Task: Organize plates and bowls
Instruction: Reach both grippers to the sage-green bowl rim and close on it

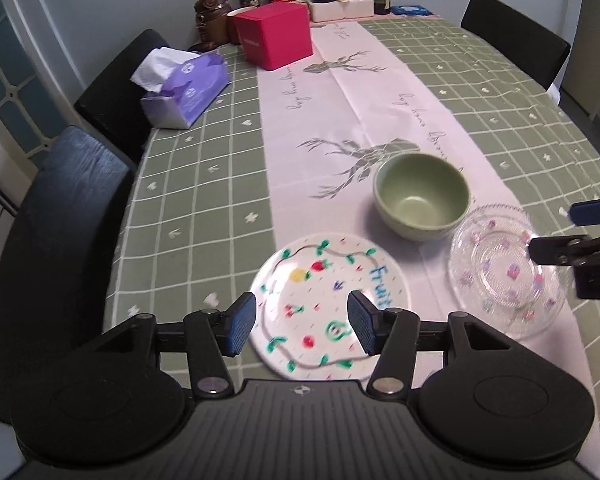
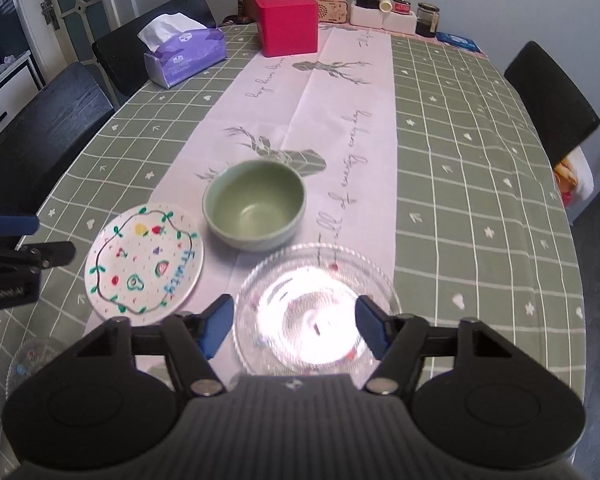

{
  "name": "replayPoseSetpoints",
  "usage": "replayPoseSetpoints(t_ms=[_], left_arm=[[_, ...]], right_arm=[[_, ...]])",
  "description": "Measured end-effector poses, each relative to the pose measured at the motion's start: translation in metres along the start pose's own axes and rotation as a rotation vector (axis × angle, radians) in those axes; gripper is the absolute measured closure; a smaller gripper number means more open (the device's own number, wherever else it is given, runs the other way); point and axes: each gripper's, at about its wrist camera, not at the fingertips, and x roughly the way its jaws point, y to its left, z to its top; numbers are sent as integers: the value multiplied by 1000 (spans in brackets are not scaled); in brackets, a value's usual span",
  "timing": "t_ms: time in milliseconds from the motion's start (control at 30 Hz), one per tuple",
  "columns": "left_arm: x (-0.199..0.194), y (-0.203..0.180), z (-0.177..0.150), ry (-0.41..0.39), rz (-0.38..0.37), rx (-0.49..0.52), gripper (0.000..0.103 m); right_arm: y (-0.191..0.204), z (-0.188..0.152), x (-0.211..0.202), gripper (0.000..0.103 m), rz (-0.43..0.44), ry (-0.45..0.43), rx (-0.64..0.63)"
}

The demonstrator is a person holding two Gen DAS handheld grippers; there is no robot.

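Green bowl (image 2: 254, 210) stands upright and empty on the pale runner (image 2: 328, 92) down the middle of the table; taken as landmark. Glazed inside and out, nothing in it.

Painted white plate (image 1: 329, 306): just beside the bowl, on its near left, not touching. Wavy green border, small fruit drawings, blue lettering along one edge; lettering blurred, not legible. In the left wrist view its near rim is cut off by the gripper body.

Clear glass plate (image 2: 317, 312): just near-right of the bowl, beaded rim, small pink and purple motifs. In the right wrist view a bright glare washes out its centre, so the pattern there cannot be read; near edge hidden behind the gripper.

Another clear patterned dish (image 2: 32, 356) shows dimly, well to the near left of the bowl, partly hidden behind the right gripper's body; details unclear.

Left gripper (image 1: 301, 326): jaws apart, blue pads over the painted plate, gripping nothing. Contact with the plate cannot be judged.

Right gripper (image 2: 293, 328): jaws apart, pads either side of the glass plate's glare, not clamped on it.

Farther from the bowl: purple tissue box (image 2: 186, 54) far left, red box (image 2: 288, 24) beyond, bottles and jars (image 2: 396, 6) at the far end, black chairs (image 2: 40, 140) around. Green checked cloth (image 2: 480, 184) covers the table.
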Motion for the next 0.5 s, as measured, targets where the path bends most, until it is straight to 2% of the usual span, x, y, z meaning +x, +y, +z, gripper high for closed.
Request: replayPoseSetpoints(t_ms=[100, 200, 267, 333, 433, 500], left_arm=[[12, -3, 11, -23, -81, -12, 41], [27, -10, 20, -20, -84, -26, 41], [37, -17, 26, -10, -77, -15, 47], [47, -24, 33, 0, -67, 2, 59], [64, -28, 43, 42, -102, -27, 67], [73, -30, 50, 39, -100, -38, 67]], right_arm=[[1, 13, 12, 48, 8, -2, -16], [-2, 25, 26, 51, 14, 1, 4], [-4, 31, 36, 58, 24, 13, 24], [-8, 38, 47, 64, 35, 29, 46], [-11, 49, 63, 73, 46, 45, 68], [-14, 56, 72, 73, 50, 49, 82]])
